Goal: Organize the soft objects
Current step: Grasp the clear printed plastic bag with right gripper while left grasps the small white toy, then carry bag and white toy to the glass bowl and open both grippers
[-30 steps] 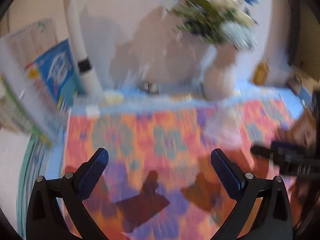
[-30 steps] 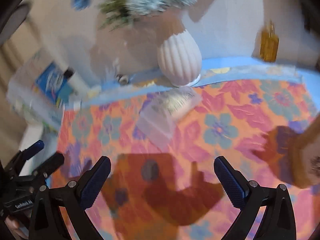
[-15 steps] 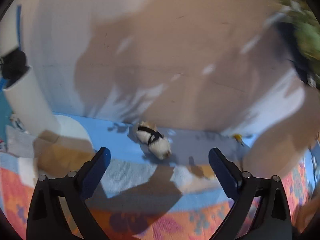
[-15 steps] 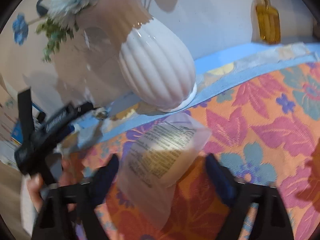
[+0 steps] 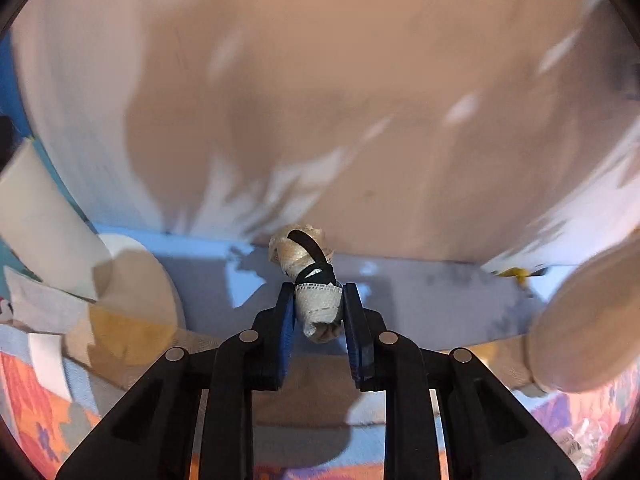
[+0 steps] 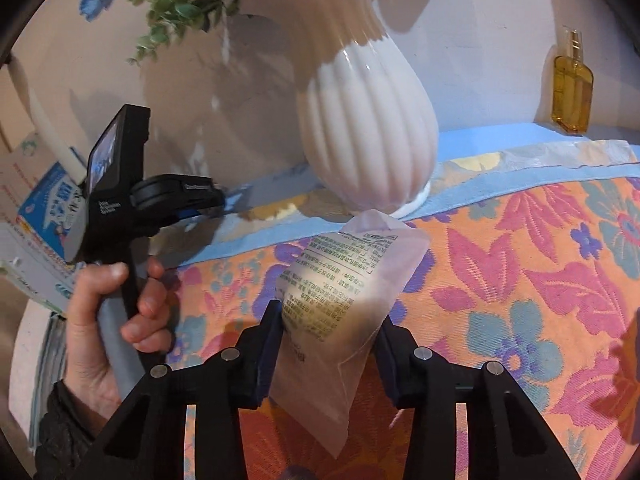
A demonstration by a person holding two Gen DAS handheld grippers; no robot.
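A small rolled cloth bundle (image 5: 318, 300), cream and white with a black band, lies on the blue strip by the wall. My left gripper (image 5: 318, 302) is shut on its near end, and its far end sticks out past the fingertips. A translucent plastic pouch (image 6: 344, 280) with printed text lies on the flowered cloth (image 6: 520, 264) in front of the vase. My right gripper (image 6: 330, 324) is closing, with the pouch between its jaws and both pads touching its sides. In the right wrist view a hand (image 6: 108, 320) holds the left gripper's handle at the left.
A white ribbed vase (image 6: 368, 140) with flowers stands just behind the pouch, and its base (image 5: 588, 320) shows at the right of the left wrist view. An amber bottle (image 6: 572, 84) stands by the wall. Boxes and papers (image 6: 44, 204) lie at the left. A white round object (image 5: 136, 280) sits left of the bundle.
My left gripper swung to the wall side and shut on the cloth bundle. My right gripper moved forward over the pouch, and its jaws narrowed onto it.
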